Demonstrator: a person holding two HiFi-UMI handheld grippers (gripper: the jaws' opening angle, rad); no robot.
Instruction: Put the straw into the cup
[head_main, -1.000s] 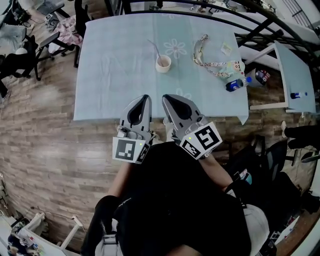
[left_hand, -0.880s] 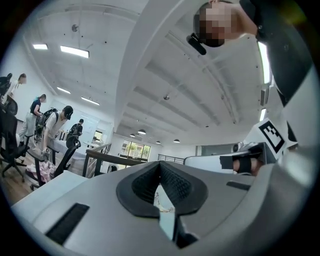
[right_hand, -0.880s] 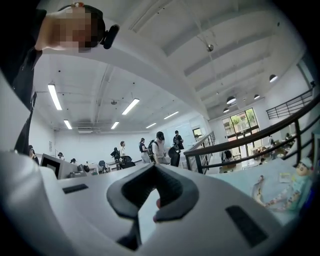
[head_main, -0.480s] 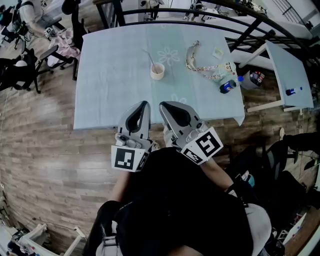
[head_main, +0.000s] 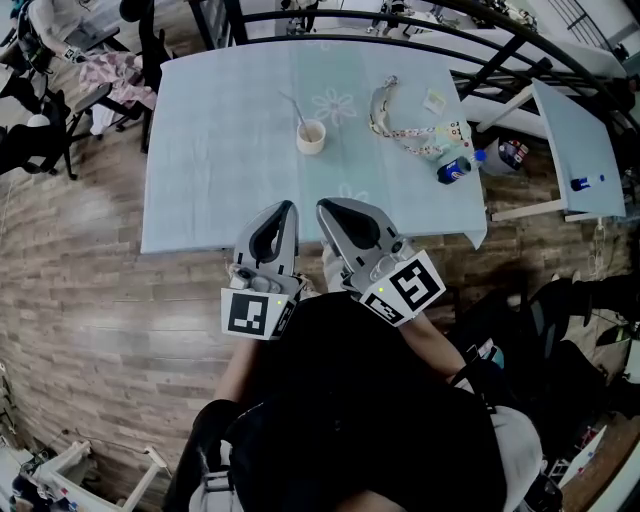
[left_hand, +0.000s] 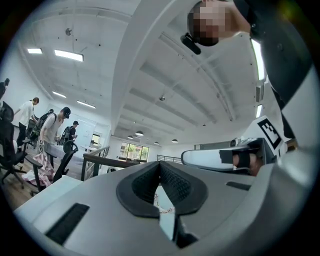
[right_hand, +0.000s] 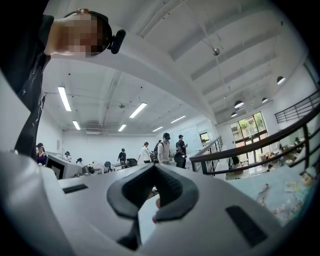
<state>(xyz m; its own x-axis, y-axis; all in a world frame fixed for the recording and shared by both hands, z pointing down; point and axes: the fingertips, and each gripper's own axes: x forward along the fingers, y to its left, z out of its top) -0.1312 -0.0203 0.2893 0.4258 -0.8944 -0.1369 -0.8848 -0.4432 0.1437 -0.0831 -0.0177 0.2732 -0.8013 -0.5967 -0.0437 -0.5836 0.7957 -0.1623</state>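
Observation:
A small paper cup (head_main: 311, 135) stands near the middle of the light blue table (head_main: 200, 180). A thin straw (head_main: 290, 103) rises out of it and leans to the far left. My left gripper (head_main: 290, 205) and right gripper (head_main: 322, 205) are side by side over the table's near edge, close to my chest and well short of the cup. Both are shut and hold nothing. In the left gripper view the left gripper (left_hand: 160, 164) has its pads together, as does the right gripper (right_hand: 155, 166) in its own view. Both point about level, across the room.
A patterned lanyard (head_main: 400, 128), a small card (head_main: 435, 103) and a blue bottle (head_main: 452, 170) lie on the table's right part. A second table (head_main: 580, 150) stands to the right, a dark railing (head_main: 500, 30) behind, and chairs (head_main: 40, 130) to the left on the wooden floor.
Both grippers have risen a little, still shut and side by side. The table and cup have slid left in the picture as the head camera shifted; the cup and straw stand as before.

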